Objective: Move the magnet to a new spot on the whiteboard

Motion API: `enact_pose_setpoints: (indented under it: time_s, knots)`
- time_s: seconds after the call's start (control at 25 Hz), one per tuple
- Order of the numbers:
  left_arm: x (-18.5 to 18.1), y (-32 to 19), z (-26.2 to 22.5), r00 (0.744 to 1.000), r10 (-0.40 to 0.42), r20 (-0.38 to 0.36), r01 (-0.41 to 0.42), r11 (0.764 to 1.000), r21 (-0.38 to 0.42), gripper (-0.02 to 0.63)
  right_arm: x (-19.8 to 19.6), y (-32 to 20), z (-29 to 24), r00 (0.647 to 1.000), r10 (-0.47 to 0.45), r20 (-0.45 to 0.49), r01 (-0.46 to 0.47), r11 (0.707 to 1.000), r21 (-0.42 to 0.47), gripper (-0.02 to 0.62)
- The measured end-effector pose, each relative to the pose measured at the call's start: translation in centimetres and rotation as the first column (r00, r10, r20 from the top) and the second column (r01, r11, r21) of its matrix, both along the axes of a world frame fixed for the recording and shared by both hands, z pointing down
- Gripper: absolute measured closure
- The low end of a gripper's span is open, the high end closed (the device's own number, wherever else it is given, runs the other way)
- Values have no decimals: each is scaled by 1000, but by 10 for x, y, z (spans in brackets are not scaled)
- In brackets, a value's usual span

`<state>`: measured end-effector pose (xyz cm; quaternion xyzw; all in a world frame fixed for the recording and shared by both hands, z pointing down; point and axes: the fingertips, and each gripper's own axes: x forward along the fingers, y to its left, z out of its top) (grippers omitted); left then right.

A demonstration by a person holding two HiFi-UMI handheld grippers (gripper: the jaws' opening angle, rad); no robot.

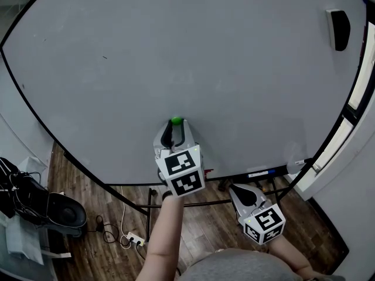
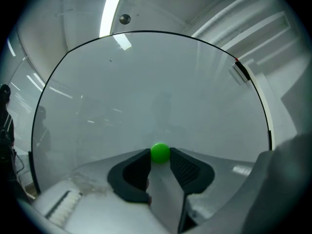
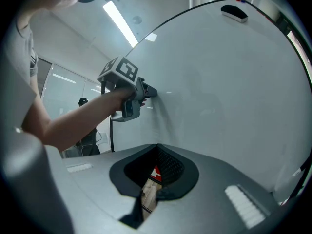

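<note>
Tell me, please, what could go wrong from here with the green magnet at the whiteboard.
1. The left gripper appears to hold the small, rounded green magnet only at the very ends of its jaws, so it could squirt out and fall to the floor.
2. The jaw ends sit right at the whiteboard. Sliding sideways rather than lifting off first might scrape its surface or knock the magnet loose.

Head view: the left hand-held gripper hides the lower part of the magnet on the whiteboard. The picture's top edge cuts off the whiteboard's upper edge. Pad contact with the magnet cannot be determined. Print on the marker at the whiteboard's lower edge is illegible.
</note>
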<state>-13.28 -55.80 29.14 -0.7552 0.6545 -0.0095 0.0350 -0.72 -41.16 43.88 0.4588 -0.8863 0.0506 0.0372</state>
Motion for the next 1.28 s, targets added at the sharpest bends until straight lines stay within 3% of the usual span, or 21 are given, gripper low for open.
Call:
enact_pose_setpoints:
  time_s: [0.48,1.28]
  knots:
    - [-1,26,3,1000,18,-7,-18,1000,-7,471,0,21,-1,1000,-22,4,22,1000,-5,594]
    - [20,135,20,998,-9,-60,5,998,-56,471,32,95,-12,998,-63,7,63,998,-13,594]
